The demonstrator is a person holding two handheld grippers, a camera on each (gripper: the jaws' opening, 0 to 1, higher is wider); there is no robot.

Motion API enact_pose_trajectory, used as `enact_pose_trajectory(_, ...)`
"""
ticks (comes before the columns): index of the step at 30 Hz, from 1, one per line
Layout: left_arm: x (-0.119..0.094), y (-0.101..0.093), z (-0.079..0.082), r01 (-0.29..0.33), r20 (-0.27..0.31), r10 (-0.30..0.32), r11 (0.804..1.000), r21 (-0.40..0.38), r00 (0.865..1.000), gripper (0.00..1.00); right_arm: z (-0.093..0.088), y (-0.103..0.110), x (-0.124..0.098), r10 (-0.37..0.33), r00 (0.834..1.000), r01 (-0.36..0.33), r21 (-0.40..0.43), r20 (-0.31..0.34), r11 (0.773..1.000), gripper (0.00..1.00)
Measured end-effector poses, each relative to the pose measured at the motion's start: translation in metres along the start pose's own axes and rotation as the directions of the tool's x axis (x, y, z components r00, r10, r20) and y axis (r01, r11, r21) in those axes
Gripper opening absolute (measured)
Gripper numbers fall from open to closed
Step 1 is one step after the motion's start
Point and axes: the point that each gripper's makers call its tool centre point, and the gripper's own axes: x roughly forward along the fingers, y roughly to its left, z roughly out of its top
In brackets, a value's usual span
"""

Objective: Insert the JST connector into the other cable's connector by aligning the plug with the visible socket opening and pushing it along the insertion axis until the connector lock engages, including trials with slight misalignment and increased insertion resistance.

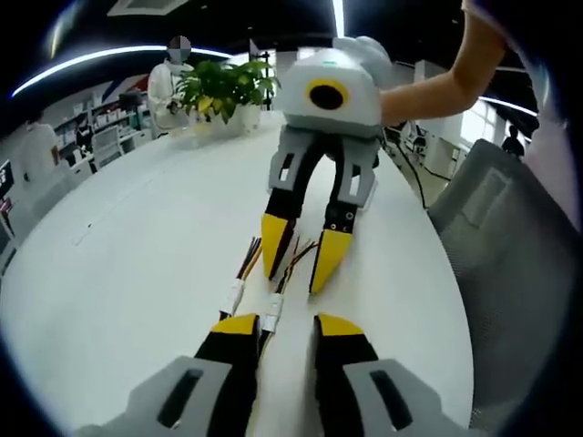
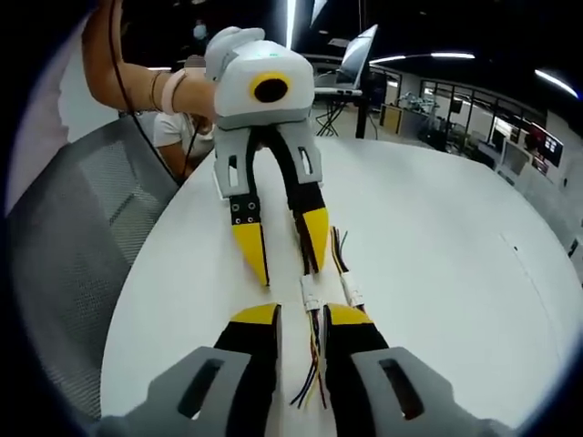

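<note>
Two white JST connectors with coloured wires lie side by side on the white table (image 1: 127,264). In the left gripper view one connector (image 1: 235,296) is left of my jaws and the other connector (image 1: 273,312) lies just ahead of the left gripper (image 1: 287,326), which is open. The right gripper (image 1: 295,279) faces it, open, with wires between its tips. In the right gripper view the two connectors (image 2: 311,291) (image 2: 352,291) lie ahead of the open right gripper (image 2: 302,317). One connector's wires (image 2: 310,382) trail back between its jaws. The left gripper (image 2: 290,271) stands opposite.
A potted plant (image 1: 223,91) stands at the table's far end, with a person (image 1: 166,86) behind it. A grey mesh chair (image 1: 510,237) (image 2: 73,255) sits at the table edge. A person's forearm (image 1: 437,86) holds the opposite gripper. A laptop (image 2: 360,55) is at the back.
</note>
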Motion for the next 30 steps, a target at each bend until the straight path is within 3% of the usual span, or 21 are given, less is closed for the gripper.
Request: enact_pose_trajectory(30,-0.022,-0.006,0.010,-0.079,0.042,0.080,0.997,-0.015,0.996,0.26,0.011,0.016,-0.025,-0.084,0.996,0.083,0.045,0.035,0.996,0.29)
